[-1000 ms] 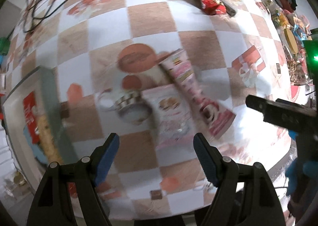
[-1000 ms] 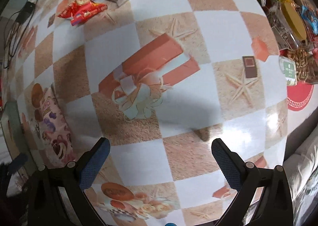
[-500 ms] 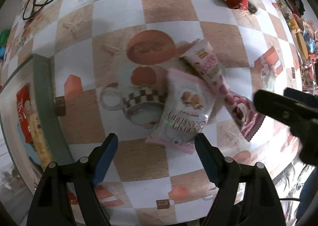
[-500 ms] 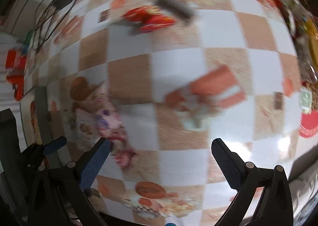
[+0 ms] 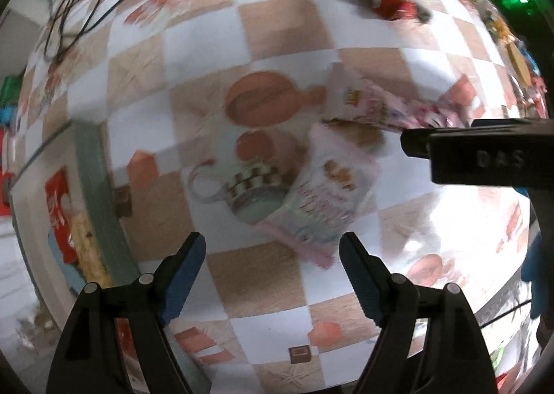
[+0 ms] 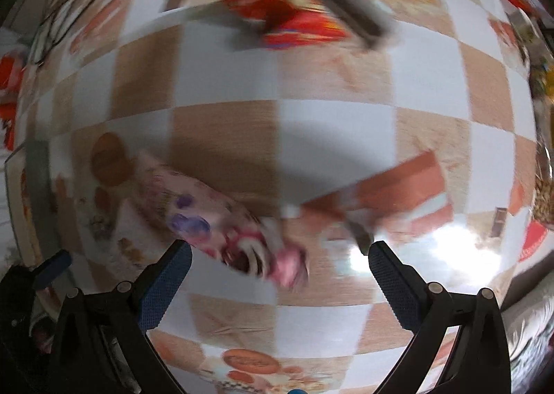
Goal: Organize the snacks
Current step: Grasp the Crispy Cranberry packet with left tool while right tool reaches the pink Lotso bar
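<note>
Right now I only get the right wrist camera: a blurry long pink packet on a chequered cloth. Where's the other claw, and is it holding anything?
Observer: The left gripper hangs open over the cloth, with nothing between its fingers.
Operator: Is my pink packet the only snack there?
Observer: No. The left wrist view shows a paler pink bag with biscuits pictured on it. It lies just ahead of those fingers, its far end meeting the long pink packet.
Operator: Where would snacks go?
Observer: Probably the green-rimmed tray to the left; a red packet already lies in it.
</note>
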`<state>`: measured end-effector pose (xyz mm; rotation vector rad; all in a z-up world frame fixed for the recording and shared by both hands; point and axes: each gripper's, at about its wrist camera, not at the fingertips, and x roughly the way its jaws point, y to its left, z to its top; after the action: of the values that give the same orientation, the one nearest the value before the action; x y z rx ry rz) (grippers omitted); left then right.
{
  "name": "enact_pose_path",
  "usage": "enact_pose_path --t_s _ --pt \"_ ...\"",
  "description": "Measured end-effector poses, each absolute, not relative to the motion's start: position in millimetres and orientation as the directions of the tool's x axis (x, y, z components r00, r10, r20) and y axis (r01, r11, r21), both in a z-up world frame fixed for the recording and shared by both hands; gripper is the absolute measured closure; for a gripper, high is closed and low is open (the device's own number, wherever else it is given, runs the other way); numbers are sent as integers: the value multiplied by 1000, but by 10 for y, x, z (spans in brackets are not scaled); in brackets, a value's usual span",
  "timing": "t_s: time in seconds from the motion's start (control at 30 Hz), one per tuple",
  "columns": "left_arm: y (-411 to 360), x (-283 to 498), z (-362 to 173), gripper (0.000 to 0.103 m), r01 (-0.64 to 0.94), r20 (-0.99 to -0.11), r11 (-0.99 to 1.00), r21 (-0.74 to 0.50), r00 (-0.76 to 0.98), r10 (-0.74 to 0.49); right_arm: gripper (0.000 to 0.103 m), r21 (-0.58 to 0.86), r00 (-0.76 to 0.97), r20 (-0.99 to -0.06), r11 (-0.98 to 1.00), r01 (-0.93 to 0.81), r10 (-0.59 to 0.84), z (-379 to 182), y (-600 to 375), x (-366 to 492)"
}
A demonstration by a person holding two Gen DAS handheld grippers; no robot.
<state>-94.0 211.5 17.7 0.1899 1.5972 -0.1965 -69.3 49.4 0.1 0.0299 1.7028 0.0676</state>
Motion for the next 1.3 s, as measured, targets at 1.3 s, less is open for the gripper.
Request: enact_pose_path --t_s 1.3 --pt "2230 -630 -50 27 190 -999 982 2 -52 12 8 -12 -101 -993 886 -464 -67 -273 1764 51"
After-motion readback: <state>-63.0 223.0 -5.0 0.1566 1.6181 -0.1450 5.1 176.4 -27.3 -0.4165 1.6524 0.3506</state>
